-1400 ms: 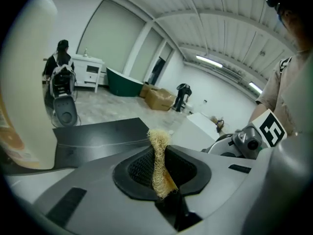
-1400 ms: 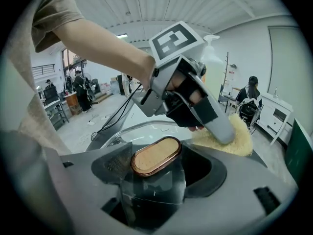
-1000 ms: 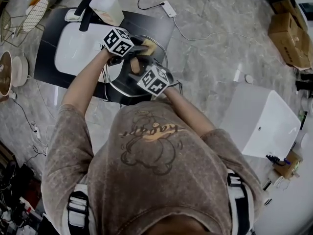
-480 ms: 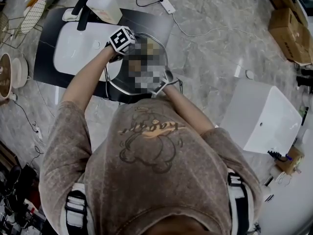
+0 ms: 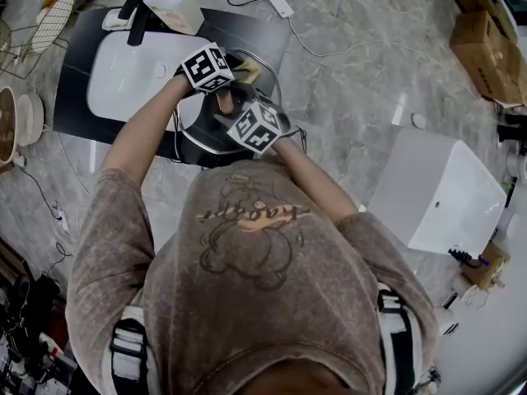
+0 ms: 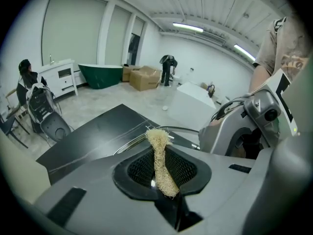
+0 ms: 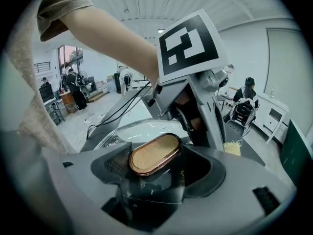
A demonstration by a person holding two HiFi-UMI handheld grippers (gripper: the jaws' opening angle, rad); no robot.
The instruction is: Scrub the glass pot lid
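Scrubbing loofah (image 6: pixel 160 165) slightly shifted on lid (image 5: pixel 198 127)

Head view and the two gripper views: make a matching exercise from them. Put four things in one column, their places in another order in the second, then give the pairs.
Things
1. loofah scrubber
2. wooden lid knob
3. cardboard boxes
4. white basin

Places
A. on the floor, at the head view's upper right
B. clamped in the left gripper
C. on the black slab, left of the glass pot lid in the head view
D. gripped between the jaws of the right gripper

Pairs: 1-B, 2-D, 3-A, 4-C
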